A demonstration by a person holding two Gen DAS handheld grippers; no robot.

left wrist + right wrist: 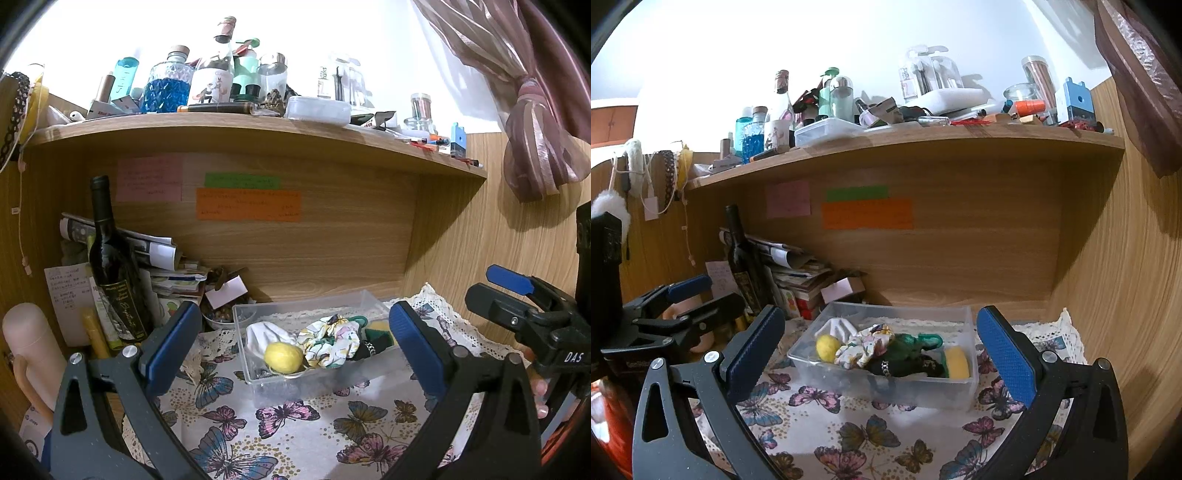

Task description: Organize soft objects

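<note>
A clear plastic box (258, 384) (886, 395) stands on the butterfly cloth under the shelf. In it lie a yellow ball (283, 357) (827, 346), a white cloth (264, 334) (838, 326), a floral scrunchie (330, 341) (866, 345), green and black soft pieces (908, 349) and a yellow sponge (956, 363) (378, 325). My left gripper (291, 343) is open and empty in front of the box. My right gripper (881, 343) is open and empty, also in front of the box. Each gripper shows at the edge of the other's view.
A dark wine bottle (110, 258) (742, 266) and stacked papers (166, 273) stand at the back left. A pink flask (31, 354) is at the left. The wooden shelf (258, 125) above carries many bottles. A wood wall (1126, 295) is at the right.
</note>
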